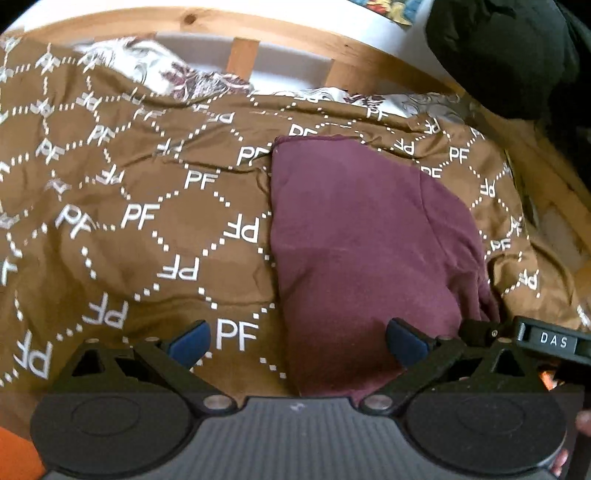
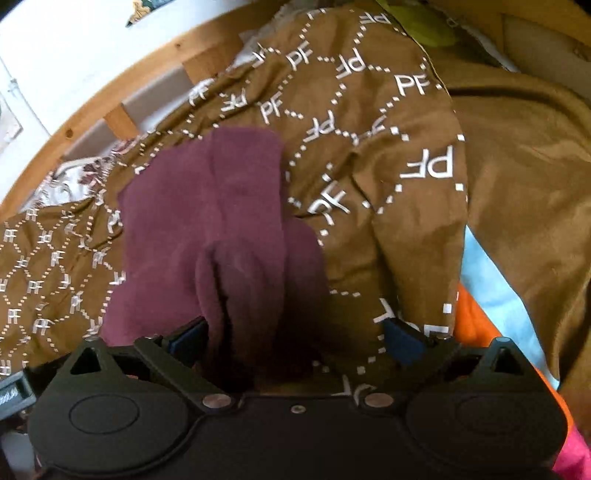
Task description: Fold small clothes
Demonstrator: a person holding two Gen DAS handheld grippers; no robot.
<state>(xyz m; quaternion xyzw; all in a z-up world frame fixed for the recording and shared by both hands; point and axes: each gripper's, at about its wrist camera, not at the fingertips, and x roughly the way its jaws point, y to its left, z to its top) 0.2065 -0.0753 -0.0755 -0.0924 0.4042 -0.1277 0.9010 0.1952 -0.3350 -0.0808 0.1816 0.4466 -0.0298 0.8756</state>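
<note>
A maroon garment (image 1: 362,236) lies folded in a rough rectangle on a brown bedspread (image 1: 147,206) printed with white "PF" letters. My left gripper (image 1: 297,343) hovers over the garment's near left edge, its blue pads (image 1: 192,343) wide apart and open, pressing on nothing. In the right wrist view the same garment (image 2: 207,206) shows a bunched fold at its near end. My right gripper (image 2: 295,339) is open above that fold, whose cloth lies between the spread fingers without being pinched. Part of the right gripper, labelled "DAS" (image 1: 550,339), shows at the garment's right side.
A wooden bed frame (image 1: 240,26) curves along the far side, with a floral sheet (image 1: 166,74) under the bedspread. A black cloth (image 1: 509,55) sits at the far right. A plain brown blanket (image 2: 524,177), plus orange (image 2: 476,321), blue and pink fabrics, lie to the right.
</note>
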